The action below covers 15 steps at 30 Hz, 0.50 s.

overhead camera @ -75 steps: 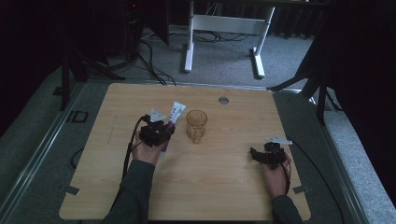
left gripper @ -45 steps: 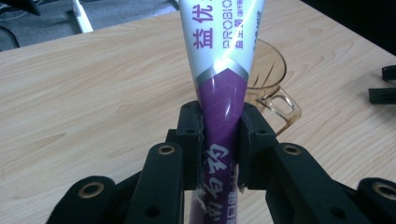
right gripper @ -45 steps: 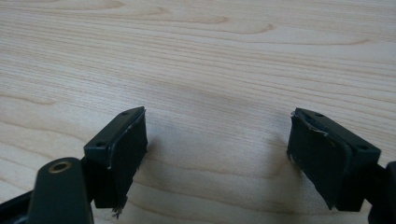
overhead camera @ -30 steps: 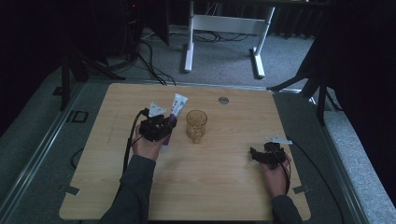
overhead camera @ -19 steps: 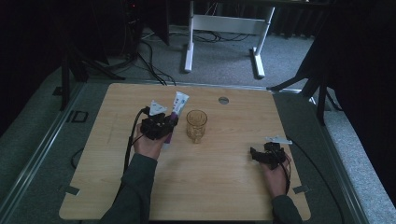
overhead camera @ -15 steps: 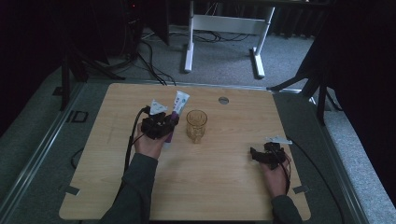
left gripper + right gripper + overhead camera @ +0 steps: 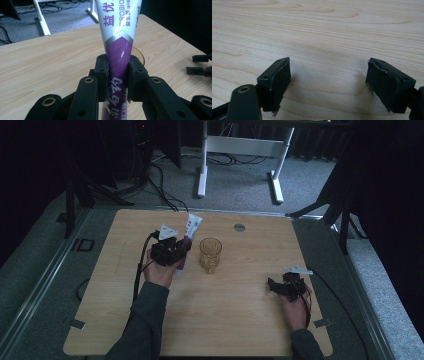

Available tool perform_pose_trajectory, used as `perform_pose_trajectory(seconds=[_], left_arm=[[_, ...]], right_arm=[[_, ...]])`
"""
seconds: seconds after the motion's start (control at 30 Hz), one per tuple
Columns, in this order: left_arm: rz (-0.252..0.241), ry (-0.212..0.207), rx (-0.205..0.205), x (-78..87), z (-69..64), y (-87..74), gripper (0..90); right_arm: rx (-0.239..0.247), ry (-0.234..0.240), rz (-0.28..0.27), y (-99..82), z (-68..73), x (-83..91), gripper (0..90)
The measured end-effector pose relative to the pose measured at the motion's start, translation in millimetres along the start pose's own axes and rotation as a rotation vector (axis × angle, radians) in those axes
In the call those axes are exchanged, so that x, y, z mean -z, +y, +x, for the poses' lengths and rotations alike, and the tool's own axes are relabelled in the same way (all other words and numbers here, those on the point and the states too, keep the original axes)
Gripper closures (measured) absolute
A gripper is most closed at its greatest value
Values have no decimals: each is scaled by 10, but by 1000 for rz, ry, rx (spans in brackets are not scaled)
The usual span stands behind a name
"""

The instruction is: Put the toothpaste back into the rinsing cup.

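Observation:
A white and purple toothpaste tube (image 7: 190, 226) (image 7: 119, 37) stands tilted in my left gripper (image 7: 173, 251) (image 7: 117, 75), whose jaws are shut on its purple lower part. It is held just above the wooden table (image 7: 240, 315), left of centre. A clear amber glass mug (image 7: 210, 254) stands right beside the tube, and its rim (image 7: 139, 54) peeks out behind the tube. My right gripper (image 7: 274, 287) (image 7: 328, 75) lies low on the table near the front right, open, with bare wood between its pads. It also appears at the edge of the left gripper view as the right gripper (image 7: 200, 65).
A round metal cable grommet (image 7: 239, 227) is set in the table near its far edge. Beyond the table, a white desk frame (image 7: 240, 150) and cables lie on the grey carpet. Black stand legs (image 7: 330, 205) reach toward the far right corner.
Since the earliest frame my left gripper has shifted slightly toward the far side with the tube, which now stands a bit steeper. The right gripper has not moved.

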<state>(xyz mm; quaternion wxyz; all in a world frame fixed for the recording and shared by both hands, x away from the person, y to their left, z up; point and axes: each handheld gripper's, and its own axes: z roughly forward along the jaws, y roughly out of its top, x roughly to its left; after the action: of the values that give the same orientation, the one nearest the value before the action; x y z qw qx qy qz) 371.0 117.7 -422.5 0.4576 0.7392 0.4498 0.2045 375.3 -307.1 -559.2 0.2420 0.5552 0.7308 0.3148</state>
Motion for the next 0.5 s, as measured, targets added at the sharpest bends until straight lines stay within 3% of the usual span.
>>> perform_pose_trajectory(seconds=[0.5], left_arm=[[-18, -18, 7, -44, -26, 65, 734]], right_arm=[[-1, 0, 0, 0, 1, 0, 196]])
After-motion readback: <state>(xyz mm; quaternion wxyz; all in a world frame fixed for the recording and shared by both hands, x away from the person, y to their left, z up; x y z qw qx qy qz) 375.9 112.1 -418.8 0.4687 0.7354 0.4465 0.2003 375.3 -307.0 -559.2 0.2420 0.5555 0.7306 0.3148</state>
